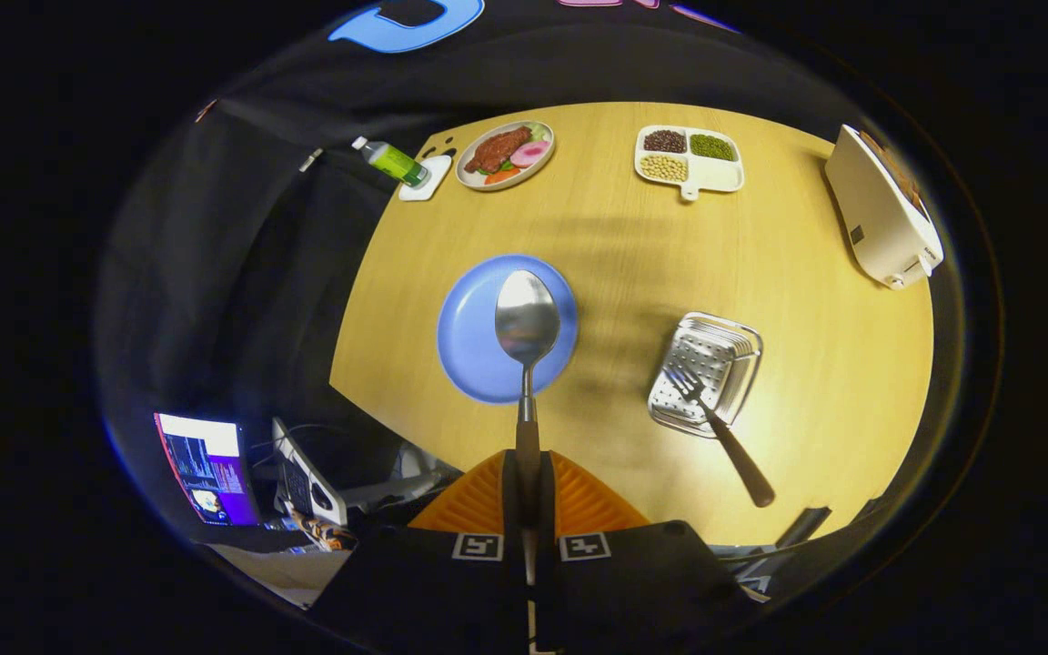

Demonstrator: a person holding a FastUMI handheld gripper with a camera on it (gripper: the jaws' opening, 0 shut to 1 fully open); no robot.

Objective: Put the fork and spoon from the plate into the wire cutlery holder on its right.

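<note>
The gripper [528, 473] has its two fingers pressed together on the handle of the spoon [527, 318], so the jaws are clamped on it. The spoon points straight out ahead of the fingers, toward twelve o'clock, its long axis in line with them, and its bowl hangs over the blue plate [469, 337], raised clear of it as far as I can judge.

The wire cutlery holder [715, 359] sits off at about two o'clock from the fingertips, well apart from the plate on the wooden table [615, 236]. The fork [715, 418] is already in it, tines on the mesh, its handle sticking out over the rim toward five o'clock. So the coming move looks like a carry to the right, with the spoon turned to lie along the holder.

By count: one spoon, one fork, one blue plate, one holder. Farther off at the table's far side sit one dish of food [506, 155], one divided tray of beans [688, 159], one bottle [390, 160] and one toaster [883, 211].
</note>
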